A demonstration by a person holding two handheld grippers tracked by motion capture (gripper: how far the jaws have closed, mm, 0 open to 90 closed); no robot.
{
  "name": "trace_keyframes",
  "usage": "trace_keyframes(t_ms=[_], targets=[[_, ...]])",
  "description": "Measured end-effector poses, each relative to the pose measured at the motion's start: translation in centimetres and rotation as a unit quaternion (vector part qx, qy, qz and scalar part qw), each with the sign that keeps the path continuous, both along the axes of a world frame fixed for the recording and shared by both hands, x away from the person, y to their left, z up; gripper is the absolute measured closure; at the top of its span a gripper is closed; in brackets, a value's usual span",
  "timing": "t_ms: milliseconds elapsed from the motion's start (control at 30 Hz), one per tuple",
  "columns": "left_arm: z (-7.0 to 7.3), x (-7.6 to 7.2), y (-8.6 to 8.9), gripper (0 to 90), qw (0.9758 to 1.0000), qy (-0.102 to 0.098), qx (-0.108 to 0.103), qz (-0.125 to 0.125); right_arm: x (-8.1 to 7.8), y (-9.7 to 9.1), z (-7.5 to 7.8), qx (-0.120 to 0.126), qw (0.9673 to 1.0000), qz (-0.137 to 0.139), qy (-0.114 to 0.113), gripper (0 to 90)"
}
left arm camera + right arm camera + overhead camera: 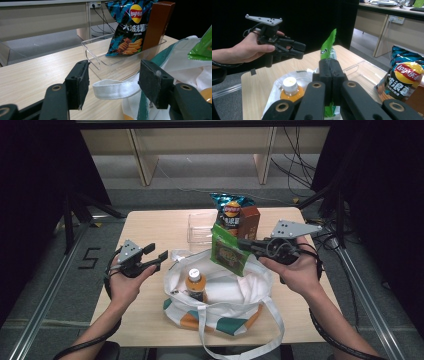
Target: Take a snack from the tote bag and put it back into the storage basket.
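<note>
- The right gripper [248, 245] is clamping a green snack packet [227, 251] by its edge, both jaws pressed flat on the foil, as the right gripper view is showing.
- The packet is hanging in the air over the far rim of the white tote bag [235, 292], its long axis running roughly from upper left to lower right in the high view and tilted, with its lower end nearest the bag's mouth.
- The bag is sitting on the table [150, 227], mouth open, with 1 orange drink bottle [195, 283] standing inside it toward the left.
- The coming move is probably a lowering: the open mouth is lying directly below and slightly toward the person from the packet, so the right hand looks set to go down and a little back.
- The left gripper [155, 256] is open and empty, just beside the bag's left rim; a white bag handle [115, 88] is lying between its jaws, untouched.
- Behind the bag, a clear tray [200, 227] is holding a blue chip bag [231, 209] and a brown box [250, 221], both upright.
</note>
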State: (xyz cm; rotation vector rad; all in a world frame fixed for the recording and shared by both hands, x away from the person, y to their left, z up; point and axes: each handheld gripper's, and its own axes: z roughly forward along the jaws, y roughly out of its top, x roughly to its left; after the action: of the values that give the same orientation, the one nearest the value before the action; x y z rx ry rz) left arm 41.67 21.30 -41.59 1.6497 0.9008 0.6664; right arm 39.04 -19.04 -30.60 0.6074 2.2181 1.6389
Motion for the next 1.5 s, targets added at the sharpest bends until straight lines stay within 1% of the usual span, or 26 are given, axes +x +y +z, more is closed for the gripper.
trace_keyframes(t_ms=[100, 167, 200, 333, 400, 433, 533, 600, 667, 700, 733, 800, 867, 900, 933, 1000, 1033, 1100, 1167, 1200, 1267, 1333, 1367, 1433, 1467, 1500], targets=[[0.0, 0.0, 0.0, 40.5, 1.0, -0.002, 0.001, -0.001, -0.1, 0.0, 0.1, 0.002, 0.9999, -0.003, 0.015, 90.0], [0.1, 0.0, 0.0, 40.6, 1.0, -0.003, 0.002, -0.002, 0.1, 0.0, 0.3, -0.003, 1.0, -0.002, 0.009, 90.0], [0.1, 0.0, 0.0, 40.6, 1.0, -0.002, 0.002, -0.001, 0.2, 0.0, 0.3, 0.0, 1.0, -0.005, -0.001, 90.0], [0.1, 0.0, 0.0, 40.6, 1.0, -0.002, 0.001, -0.001, 0.4, 0.1, 0.6, 0.002, 1.0, -0.001, 0.001, 90.0], [0.1, 0.0, 0.0, 40.6, 1.0, -0.003, 0.001, -0.002, 0.6, 0.0, 0.8, 0.0, 0.9999, -0.005, -0.01, 90.0], [0.1, 0.0, 0.0, 40.6, 1.0, -0.002, 0.001, -0.001, 0.7, 0.1, 0.8, 0.003, 1.0, 0.002, -0.006, 90.0], [0.1, 0.0, 0.0, 40.6, 1.0, -0.002, -0.001, 0.0, 0.7, 0.1, 1.0, 0.003, 1.0, -0.006, 0.0, 90.0], [0.1, 0.0, 0.0, 40.6, 1.0, -0.002, 0.0, 0.0, 0.9, 0.1, 1.1, -0.001, 0.9999, -0.007, -0.009, 90.0], [0.1, 0.0, 0.0, 40.7, 1.0, -0.003, 0.0, -0.001, 1.1, 0.1, 1.2, 0.0, 1.0, -0.007, -0.004, 90.0], [0.1, 0.0, 0.0, 40.7, 1.0, -0.003, 0.0, -0.001, 1.2, 0.0, 1.2, -0.003, 0.9999, -0.009, -0.013, 90.0], [0.1, 0.0, 0.0, 40.7, 1.0, -0.003, 0.0, -0.001, 1.1, 0.1, 1.2, 0.003, 0.9999, -0.014, -0.007, 90.0], [0.1, 0.0, 0.0, 40.7, 1.0, -0.002, -0.001, -0.001, 1.3, 0.0, 1.3, -0.001, 0.9999, -0.011, -0.011, 90.0], [0.1, 0.0, 0.0, 40.7, 1.0, -0.002, 0.0, -0.001, 1.3, 0.1, 1.4, 0.005, 0.9999, -0.013, -0.003, 90.0], [0.1, 0.0, 0.0, 40.7, 1.0, -0.002, -0.001, -0.001, 1.5, 0.0, 1.5, 0.001, 0.9998, -0.012, -0.014, 90.0], [0.1, 0.0, 0.0, 40.7, 1.0, -0.001, -0.001, -0.001, 1.5, 0.1, 1.6, 0.004, 0.9999, -0.012, -0.006, 90.0], [0.1, 0.0, 0.0, 40.7, 1.0, -0.002, 0.0, -0.002, 1.7, 0.0, 1.7, 0.003, 0.9998, -0.014, -0.014, 90.0], [0.1, 0.0, 0.0, 40.7, 1.0, -0.004, 0.002, -0.003, 1.7, 0.0, 1.7, 0.006, 0.9998, -0.014, -0.009, 90.0], [0.1, 0.0, 0.0, 40.6, 1.0, -0.002, 0.001, -0.002, 1.9, 0.0, 1.8, 0.004, 0.9997, -0.017, -0.015, 90.0], [0.0, 0.0, -0.1, 40.6, 1.0, -0.001, 0.0, -0.001, 1.9, 0.1, 1.9, 0.007, 0.9998, -0.018, -0.01, 90.0], [0.0, 0.0, -0.1, 40.6, 1.0, -0.001, 0.0, -0.002, 2.0, 0.1, 1.9, 0.006, 0.9997, -0.02, -0.015, 90.0], [0.1, 0.0, -0.1, 40.6, 1.0, -0.002, 0.001, -0.002, 2.1, 0.1, 2.0, 0.007, 0.9998, -0.015, -0.012, 90.0], [0.1, 0.0, -0.1, 40.6, 1.0, -0.003, 0.001, -0.003, 2.3, 0.2, 2.1, 0.009, 0.9997, -0.017, -0.017, 90.0], [0.1, 0.0, -0.1, 40.6, 1.0, -0.003, 0.002, -0.003, 2.3, 0.1, 2.2, 0.008, 0.9997, -0.019, -0.012, 90.0], [0.1, 0.0, -0.1, 40.6, 1.0, -0.002, 0.001, -0.003, 2.4, 0.1, 2.2, 0.01, 0.9995, -0.022, -0.018, 90.0], [0.1, 0.0, -0.1, 40.6, 1.0, -0.002, 0.001, -0.002, 2.4, 0.1, 2.3, 0.011, 0.9996, -0.023, -0.01, 90.0], [0.1, 0.0, -0.1, 40.6, 1.0, -0.001, 0.001, -0.003, 2.6, 0.1, 2.3, 0.009, 0.9996, -0.022, -0.015, 90.0]])
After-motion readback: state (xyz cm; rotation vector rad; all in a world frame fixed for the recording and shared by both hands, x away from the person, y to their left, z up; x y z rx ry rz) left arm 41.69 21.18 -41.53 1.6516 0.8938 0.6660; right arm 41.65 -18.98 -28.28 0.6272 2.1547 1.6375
